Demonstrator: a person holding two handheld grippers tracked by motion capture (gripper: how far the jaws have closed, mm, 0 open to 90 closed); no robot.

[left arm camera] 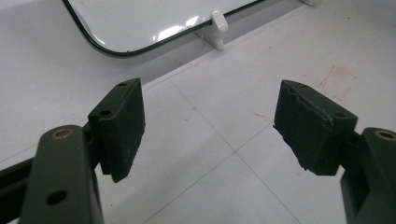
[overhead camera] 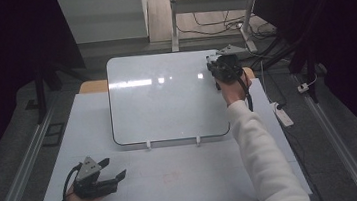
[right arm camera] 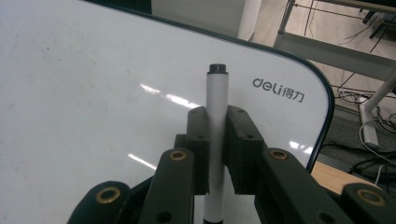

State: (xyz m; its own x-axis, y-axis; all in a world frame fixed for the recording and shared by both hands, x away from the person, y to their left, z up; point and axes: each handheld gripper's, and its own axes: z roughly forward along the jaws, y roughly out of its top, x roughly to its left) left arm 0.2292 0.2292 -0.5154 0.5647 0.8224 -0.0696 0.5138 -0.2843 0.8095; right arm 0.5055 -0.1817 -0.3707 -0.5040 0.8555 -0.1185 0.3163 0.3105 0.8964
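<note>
Over glossy whiteboard, right gripper clamps cylindrical marker.

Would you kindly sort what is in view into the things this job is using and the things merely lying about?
In use:
- white marker, clamped in the right claw
- whiteboard, beneath that marker

Lying about:
- left claw, open and empty above the table
- red marks on the table
- power strip and cables on the floor

White marker stands upright over the whiteboard's corner.
</note>
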